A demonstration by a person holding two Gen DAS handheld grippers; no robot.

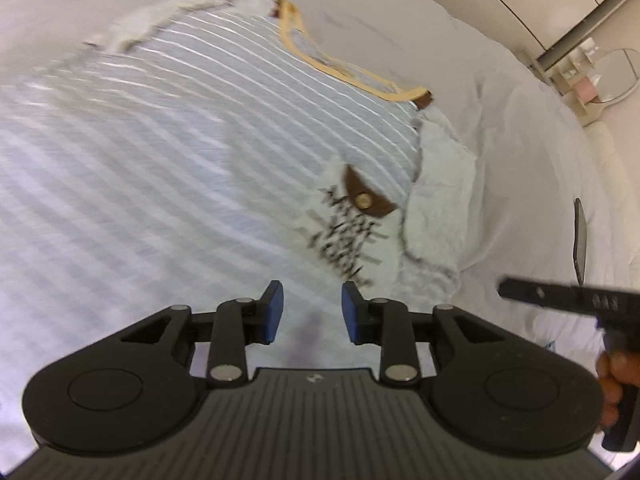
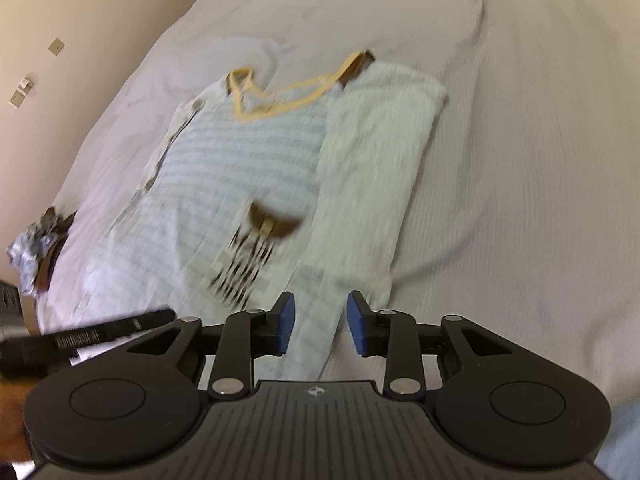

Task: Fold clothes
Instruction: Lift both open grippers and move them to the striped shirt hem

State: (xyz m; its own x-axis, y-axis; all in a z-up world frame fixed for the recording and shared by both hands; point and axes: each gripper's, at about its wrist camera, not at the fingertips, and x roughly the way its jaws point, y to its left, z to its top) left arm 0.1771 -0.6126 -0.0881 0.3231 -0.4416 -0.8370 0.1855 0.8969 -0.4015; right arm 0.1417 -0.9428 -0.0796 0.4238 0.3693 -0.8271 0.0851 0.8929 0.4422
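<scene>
While both views are smeared with blur, the striped shirt can be made out lying flat on the white bed sheet, its yellow-trimmed neckline at the far end from the tools. Off the shirt's left edge, a crumpled blue-and-white cloth with a brown strap sits at the sheet's border. The left gripper hangs over the shirt's striped body, near the hem, its blue-padded jaws set wide and empty. Just right of it on the shirt is a chest pocket with a brown flap and a round button, with dark print beneath. The shirt's right side is folded in over the body, showing a pale inside-out panel from shoulder to hem. The right gripper hangs over the near end of that panel, jaws likewise spread wide with nothing between them. Right of the shirt, a dark flat object lies on the sheet.
</scene>
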